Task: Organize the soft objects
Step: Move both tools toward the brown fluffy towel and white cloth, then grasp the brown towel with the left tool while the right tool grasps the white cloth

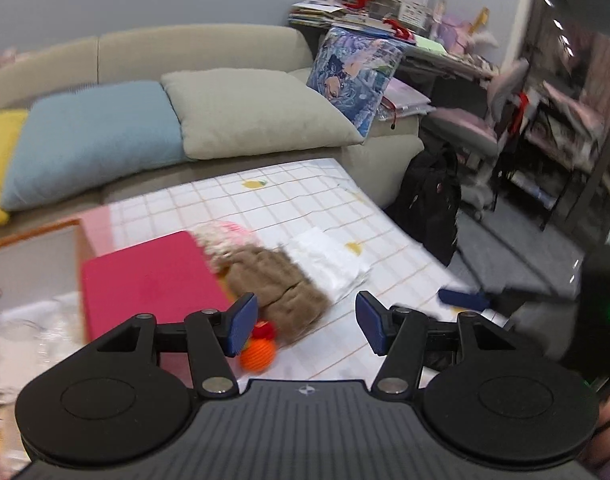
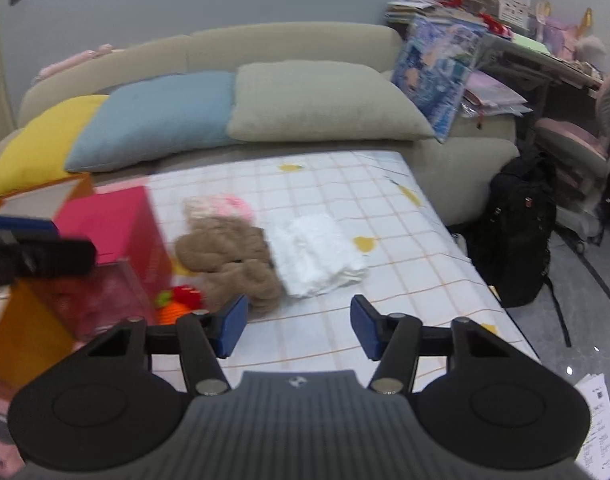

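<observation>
Altogether: one brown plush, one white cloth, three pillows.

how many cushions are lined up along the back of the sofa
4: a yellow fabric cushion far left, a blue one, a grey-green one, and a blue printed one upright, far right.

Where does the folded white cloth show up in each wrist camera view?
Left wrist: the white cloth lies right of center, just right of the brown plush.
Right wrist: the white cloth lies near center, again right of the brown plush.
Shared landmark: the pink box, left of the plush.
</observation>
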`<state>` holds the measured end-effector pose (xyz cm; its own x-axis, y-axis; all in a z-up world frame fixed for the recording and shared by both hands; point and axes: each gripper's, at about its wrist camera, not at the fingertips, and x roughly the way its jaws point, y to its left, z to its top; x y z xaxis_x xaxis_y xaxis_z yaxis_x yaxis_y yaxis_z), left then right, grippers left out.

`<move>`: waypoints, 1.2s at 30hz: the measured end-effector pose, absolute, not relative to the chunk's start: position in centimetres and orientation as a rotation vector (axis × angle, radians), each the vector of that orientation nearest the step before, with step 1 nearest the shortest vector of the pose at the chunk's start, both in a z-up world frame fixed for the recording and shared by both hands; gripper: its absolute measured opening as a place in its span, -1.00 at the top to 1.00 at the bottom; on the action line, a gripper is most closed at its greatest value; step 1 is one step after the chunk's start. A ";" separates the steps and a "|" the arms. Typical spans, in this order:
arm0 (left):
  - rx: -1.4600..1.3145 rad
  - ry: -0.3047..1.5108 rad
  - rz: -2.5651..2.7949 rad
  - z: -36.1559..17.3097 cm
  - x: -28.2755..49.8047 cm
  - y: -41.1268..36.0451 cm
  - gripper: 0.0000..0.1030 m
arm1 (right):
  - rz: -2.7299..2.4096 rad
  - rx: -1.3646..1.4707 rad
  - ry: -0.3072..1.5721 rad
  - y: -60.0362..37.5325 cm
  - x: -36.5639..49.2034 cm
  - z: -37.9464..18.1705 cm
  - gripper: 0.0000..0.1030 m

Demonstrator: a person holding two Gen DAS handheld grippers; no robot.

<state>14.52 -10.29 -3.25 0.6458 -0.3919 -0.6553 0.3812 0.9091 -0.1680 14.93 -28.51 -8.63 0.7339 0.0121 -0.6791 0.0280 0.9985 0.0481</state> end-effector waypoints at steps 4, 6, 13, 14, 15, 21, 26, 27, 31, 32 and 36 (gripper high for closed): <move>-0.064 0.831 -0.374 -4.1 17.8 -12.9 -0.53 | -0.057 0.067 0.706 -30.1 17.1 -9.9 -0.06; -0.076 0.880 -0.348 -4.9 19.3 -14.3 -0.52 | -0.052 0.059 0.692 -30.6 18.3 -10.9 -0.08; -0.050 1.018 -0.205 -7.6 24.3 -17.2 -0.52 | 0.051 0.034 0.711 -30.7 22.6 -14.2 -0.28; -0.042 1.028 -0.187 -8.1 25.0 -17.5 -0.52 | 0.061 0.014 0.704 -30.5 23.2 -14.7 -0.28; -0.035 1.039 -0.168 -8.5 25.5 -17.7 -0.50 | 0.072 -0.001 0.698 -30.4 23.7 -15.1 -0.28; -0.050 1.116 -0.104 -10.7 27.5 -18.0 -0.50 | 0.120 -0.058 0.703 -30.3 26.1 -17.3 -0.47; -0.036 1.144 -0.082 -11.8 27.9 -18.2 -0.51 | 0.159 0.016 0.755 -31.3 27.0 -18.4 -0.47; -0.028 1.150 -0.077 -12.0 28.0 -18.3 -0.52 | 0.158 0.010 0.755 -31.3 27.1 -18.5 -0.46; -0.016 1.165 -0.065 -12.7 28.3 -18.6 -0.57 | 0.155 -0.025 0.777 -31.0 27.3 -18.9 -0.21; -0.012 1.166 -0.060 -12.8 28.3 -18.7 -0.59 | 0.153 -0.034 0.777 -31.0 27.2 -18.9 -0.16; 0.006 1.187 -0.037 -13.7 28.8 -18.9 -0.64 | 0.178 -0.086 0.765 -30.7 26.8 -19.0 0.30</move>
<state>28.83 -18.92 -13.66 0.3738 -0.0256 -0.9271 0.0315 0.9994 -0.0149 26.83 -30.66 -19.00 0.7075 0.1286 -0.6949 -0.1911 0.9815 -0.0129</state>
